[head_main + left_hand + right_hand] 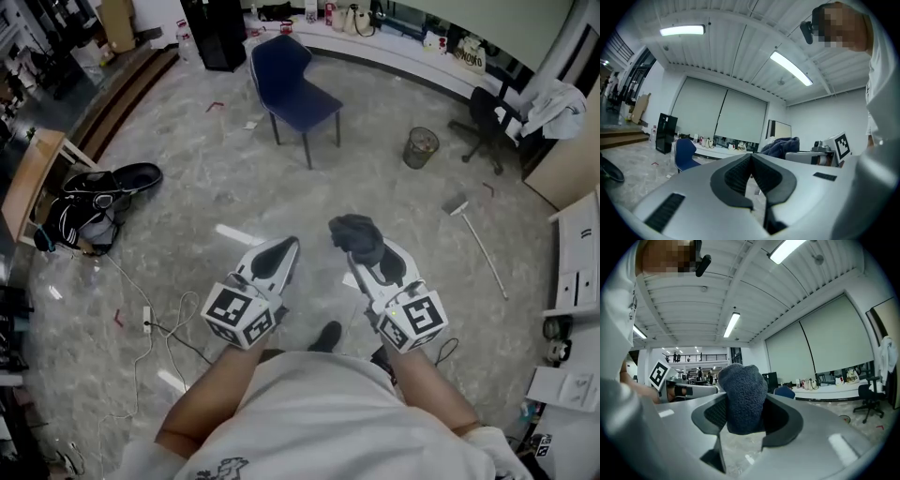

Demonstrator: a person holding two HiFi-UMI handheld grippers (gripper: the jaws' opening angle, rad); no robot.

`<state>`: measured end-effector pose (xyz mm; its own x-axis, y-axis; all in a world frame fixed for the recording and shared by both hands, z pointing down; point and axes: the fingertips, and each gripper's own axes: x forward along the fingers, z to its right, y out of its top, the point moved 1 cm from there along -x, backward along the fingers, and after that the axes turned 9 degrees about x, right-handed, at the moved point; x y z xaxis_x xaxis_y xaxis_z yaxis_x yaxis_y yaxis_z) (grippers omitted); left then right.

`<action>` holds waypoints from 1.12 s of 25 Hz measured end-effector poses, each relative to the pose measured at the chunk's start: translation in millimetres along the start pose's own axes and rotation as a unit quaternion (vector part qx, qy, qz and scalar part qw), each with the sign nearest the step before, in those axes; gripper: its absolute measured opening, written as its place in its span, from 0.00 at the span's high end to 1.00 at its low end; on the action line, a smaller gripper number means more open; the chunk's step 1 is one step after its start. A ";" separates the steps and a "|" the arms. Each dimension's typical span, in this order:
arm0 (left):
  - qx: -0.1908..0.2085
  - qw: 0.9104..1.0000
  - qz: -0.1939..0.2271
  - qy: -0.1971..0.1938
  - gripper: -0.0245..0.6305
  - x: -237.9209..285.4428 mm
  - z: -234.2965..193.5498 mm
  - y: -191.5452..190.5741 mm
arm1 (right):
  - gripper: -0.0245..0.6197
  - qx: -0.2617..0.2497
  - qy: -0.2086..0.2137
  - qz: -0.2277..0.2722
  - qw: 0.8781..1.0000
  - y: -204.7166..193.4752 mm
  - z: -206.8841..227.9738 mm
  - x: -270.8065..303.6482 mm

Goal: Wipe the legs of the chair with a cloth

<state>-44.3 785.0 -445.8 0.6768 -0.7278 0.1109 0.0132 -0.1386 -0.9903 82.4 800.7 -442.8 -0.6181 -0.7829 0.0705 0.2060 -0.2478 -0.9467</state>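
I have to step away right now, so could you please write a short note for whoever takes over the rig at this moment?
Left hand-held gripper: shut, nothing in it.
Right hand-held gripper: shut on the dark cloth, which bulges out past the jaws.
Blue chair: upright on the floor ahead, well away from both grippers.
Done: cloth is in hand.
Left: walk to the chair and wipe its legs; from this distance, wiping does not seem to have begun.
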 end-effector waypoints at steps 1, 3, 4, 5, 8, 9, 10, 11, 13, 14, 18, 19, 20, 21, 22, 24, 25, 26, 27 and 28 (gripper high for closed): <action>0.001 1.000 0.000 0.006 0.95 10.3 -9.0 3.1 | 0.67 -0.001 0.000 0.003 1.000 6.5 12.2 6.6; -0.001 1.000 0.004 0.018 0.95 30.2 -28.6 9.6 | 0.67 -0.001 -0.001 0.008 1.000 17.0 35.7 20.2; -0.003 1.000 0.007 0.023 0.95 40.5 -38.2 13.1 | 0.67 0.001 -0.002 0.009 1.000 21.1 46.9 27.5; -0.004 1.000 0.010 0.026 0.95 51.2 -46.9 16.1 | 0.67 0.003 -0.002 0.010 1.000 24.8 57.2 34.8; 0.011 1.000 0.008 0.022 0.95 86.5 -66.6 17.2 | 0.67 0.002 -0.001 0.010 1.000 33.0 81.3 54.0; 0.017 1.000 0.006 0.019 0.95 100.5 -74.0 15.4 | 0.67 -0.001 0.000 0.009 1.000 34.6 89.4 61.0; 0.017 1.000 0.006 0.017 0.95 115.8 -84.1 13.6 | 0.67 -0.003 0.000 0.009 1.000 35.5 98.7 70.4; 0.015 1.000 0.007 0.016 0.95 131.6 -96.7 11.9 | 0.67 -0.004 0.000 0.008 1.000 35.3 109.0 82.4; 0.018 1.000 0.001 0.012 0.95 163.9 -125.2 6.4 | 0.67 0.001 -0.002 0.001 1.000 32.6 131.9 110.8; 0.021 1.000 -0.004 0.009 0.95 181.4 -140.7 2.1 | 0.67 0.005 -0.004 -0.003 1.000 31.7 144.7 126.4; 0.003 1.000 0.002 -0.010 0.95 259.1 -225.5 -17.0 | 0.67 0.001 -0.018 -0.010 1.000 30.8 206.5 212.4; 0.003 1.000 0.010 -0.015 0.95 282.2 -251.7 -20.4 | 0.67 -0.002 -0.020 -0.006 1.000 32.2 225.5 241.5; 0.004 1.000 0.016 -0.022 0.95 306.9 -278.5 -22.6 | 0.67 -0.005 -0.021 -0.001 1.000 35.7 245.0 272.4; 0.003 0.999 0.018 -0.030 0.95 331.4 -305.5 -23.8 | 0.67 -0.008 -0.022 0.001 1.000 40.9 263.3 303.5; 0.000 0.999 0.016 -0.035 0.95 354.7 -332.7 -23.9 | 0.67 -0.009 -0.025 -0.001 1.000 46.2 280.0 334.3; -0.005 0.999 0.010 -0.042 0.95 400.2 -390.0 -21.5 | 0.67 -0.005 -0.028 -0.017 0.999 53.2 313.7 397.6; -0.006 0.999 0.007 -0.045 0.95 423.9 -419.7 -20.9 | 0.67 0.001 -0.029 -0.025 0.999 53.6 332.7 430.4; -0.005 0.999 0.004 -0.049 0.95 447.5 -448.0 -20.8 | 0.67 0.007 -0.030 -0.033 0.999 51.9 351.8 462.1; -0.005 0.999 0.001 -0.053 0.95 469.5 -473.2 -21.1 | 0.67 0.011 -0.031 -0.040 0.999 48.9 369.5 491.0; -0.004 0.998 -0.001 -0.058 0.95 489.8 -495.3 -23.0 | 0.67 0.013 -0.031 -0.046 0.998 45.2 385.8 516.8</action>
<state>-77.6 99.0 -327.0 0.7577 -0.6447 0.1015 0.0090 -0.1451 -0.9894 65.0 164.8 -327.8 -0.5880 -0.7896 0.1757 0.1716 -0.3340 -0.9268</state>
